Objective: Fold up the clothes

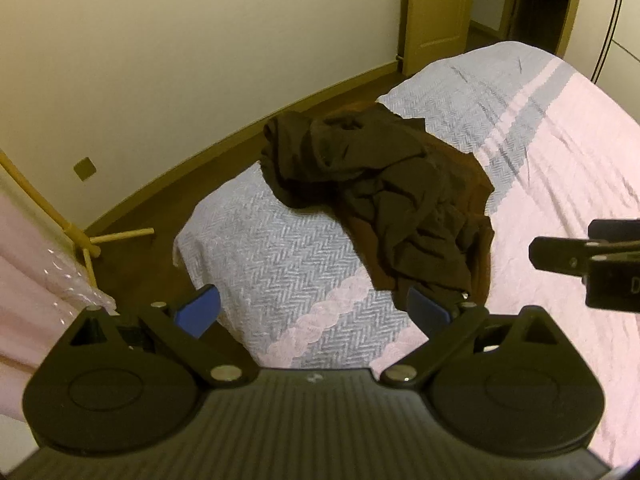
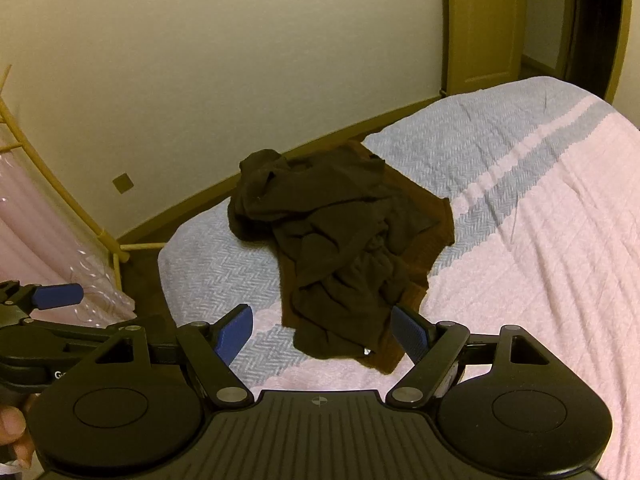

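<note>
On the bed (image 1: 560,152), near its left edge, lies a crumpled heap of dark clothes (image 1: 372,188): a black garment (image 2: 320,240) bunched and twisted on top of a brown garment (image 2: 424,216) that is spread flatter beneath it and shows along the right and near sides. The heap sits mostly on the blue herringbone part of the bedspread (image 1: 280,256), with its near end reaching the scalloped border where the blue meets the pink part (image 2: 540,280).

Both claws hang above the near end of the bed, pointing toward the heap, and neither touches the cloth. The left claw (image 1: 312,312) has its blue-padded fingers (image 1: 200,310) spread wide apart with nothing between them; seen from the left wrist, its right finger overlaps the near corner of the heap. The right claw (image 2: 322,334) is likewise spread wide and empty, and from the right wrist the near hem of the clothes lies between its two fingers (image 2: 236,334). Each claw shows at the edge of the other's view. Part of a hand (image 2: 14,432) appears at the lower left of the right wrist view.

Beyond the bed are a cream wall (image 1: 160,40), a wooden skirting board, a dark floor (image 1: 168,208) and a door (image 2: 480,20). A wooden rack (image 1: 80,240) stands at the left.
</note>
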Available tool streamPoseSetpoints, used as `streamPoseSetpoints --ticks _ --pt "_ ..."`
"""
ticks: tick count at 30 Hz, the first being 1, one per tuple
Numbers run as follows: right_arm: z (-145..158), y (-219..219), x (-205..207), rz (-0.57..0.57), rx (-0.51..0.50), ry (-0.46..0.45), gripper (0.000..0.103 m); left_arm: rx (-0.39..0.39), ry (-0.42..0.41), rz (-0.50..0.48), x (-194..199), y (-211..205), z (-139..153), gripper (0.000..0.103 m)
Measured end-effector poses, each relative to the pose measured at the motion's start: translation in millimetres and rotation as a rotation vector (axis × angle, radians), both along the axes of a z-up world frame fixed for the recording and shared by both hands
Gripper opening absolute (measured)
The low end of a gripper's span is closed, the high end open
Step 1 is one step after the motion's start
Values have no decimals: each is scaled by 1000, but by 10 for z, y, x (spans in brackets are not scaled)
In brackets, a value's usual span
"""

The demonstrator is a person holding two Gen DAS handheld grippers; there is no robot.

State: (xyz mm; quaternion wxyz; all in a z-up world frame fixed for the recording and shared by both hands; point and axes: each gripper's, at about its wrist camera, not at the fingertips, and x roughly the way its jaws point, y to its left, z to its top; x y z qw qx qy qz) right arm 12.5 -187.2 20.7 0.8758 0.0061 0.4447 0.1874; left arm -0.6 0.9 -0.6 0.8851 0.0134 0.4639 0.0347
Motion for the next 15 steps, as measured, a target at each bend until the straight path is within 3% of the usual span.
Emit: streamPoseSetpoints --ticks 9,15 --pt "-50 -36 45 1 13 4 79 -44 16 11 -48 69 -48 98" --pt "-38 -48 39 2 6 10 79 -12 16 9 -14 22 -46 98"
